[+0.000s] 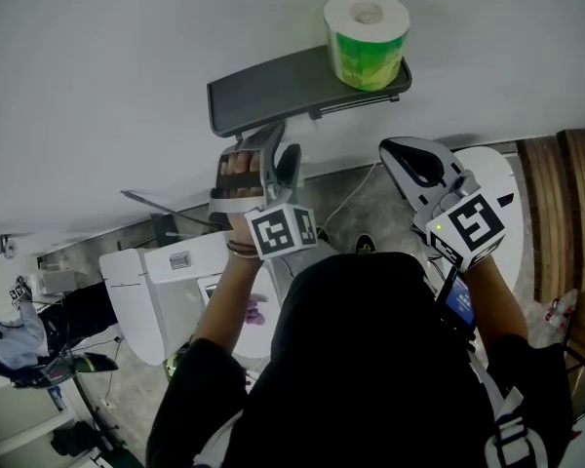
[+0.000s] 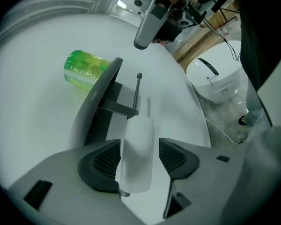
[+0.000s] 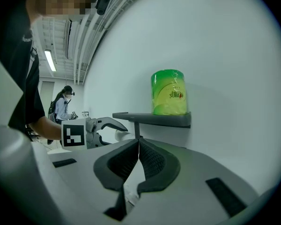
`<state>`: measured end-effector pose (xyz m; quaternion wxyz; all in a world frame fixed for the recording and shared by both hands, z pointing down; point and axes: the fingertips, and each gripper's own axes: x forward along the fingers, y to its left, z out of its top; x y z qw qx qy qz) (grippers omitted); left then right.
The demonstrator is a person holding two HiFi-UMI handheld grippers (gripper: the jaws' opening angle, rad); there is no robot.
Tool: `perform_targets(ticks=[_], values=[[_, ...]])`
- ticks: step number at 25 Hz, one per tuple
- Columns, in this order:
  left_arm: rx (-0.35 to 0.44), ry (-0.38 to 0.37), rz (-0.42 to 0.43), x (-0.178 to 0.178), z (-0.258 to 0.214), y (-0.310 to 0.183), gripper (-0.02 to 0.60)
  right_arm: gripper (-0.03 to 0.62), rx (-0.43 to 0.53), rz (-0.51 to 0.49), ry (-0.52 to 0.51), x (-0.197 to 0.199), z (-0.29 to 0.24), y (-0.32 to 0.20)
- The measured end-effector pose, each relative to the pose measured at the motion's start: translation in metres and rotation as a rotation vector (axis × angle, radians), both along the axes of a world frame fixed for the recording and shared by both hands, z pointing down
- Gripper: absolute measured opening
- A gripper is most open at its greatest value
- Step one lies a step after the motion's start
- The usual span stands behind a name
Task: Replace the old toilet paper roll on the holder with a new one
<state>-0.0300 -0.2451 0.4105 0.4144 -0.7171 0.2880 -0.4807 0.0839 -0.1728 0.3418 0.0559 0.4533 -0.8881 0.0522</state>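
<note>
Starting swap: your left gripper (image 2: pixel 139 161) spread around old roll (image 2: pixel 140 135), not clamped; right gripper (image 3: pixel 136 161) pinched together, empty; wrapped new roll (image 1: pixel 367 39) on far shelf (image 1: pixel 263 91).

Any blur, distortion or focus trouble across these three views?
Head view: evenly lit, green-wrapped roll sharp. Left gripper view: fisheye bends the shelf, corners dark, white cylinder up close is soft, roll smeared. Right gripper view: fisheye too, roll crisp, mosaic patch top left.
</note>
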Motion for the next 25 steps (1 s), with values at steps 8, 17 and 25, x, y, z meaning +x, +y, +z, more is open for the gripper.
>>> perform_targets(ticks=[8,17,25], values=[[0.063,-0.069,0.006,0.015,0.002,-0.016,0.255,0.017,-0.009,0.003,0.002,0.001,0.004,0.000],[0.045,-0.105,-0.016,0.022,0.014,-0.027,0.253,0.017,-0.011,0.004,-0.003,0.000,0.003,0.002],[0.070,-0.104,-0.035,0.011,0.010,-0.029,0.244,0.017,-0.015,-0.002,0.004,0.000,0.005,0.002]])
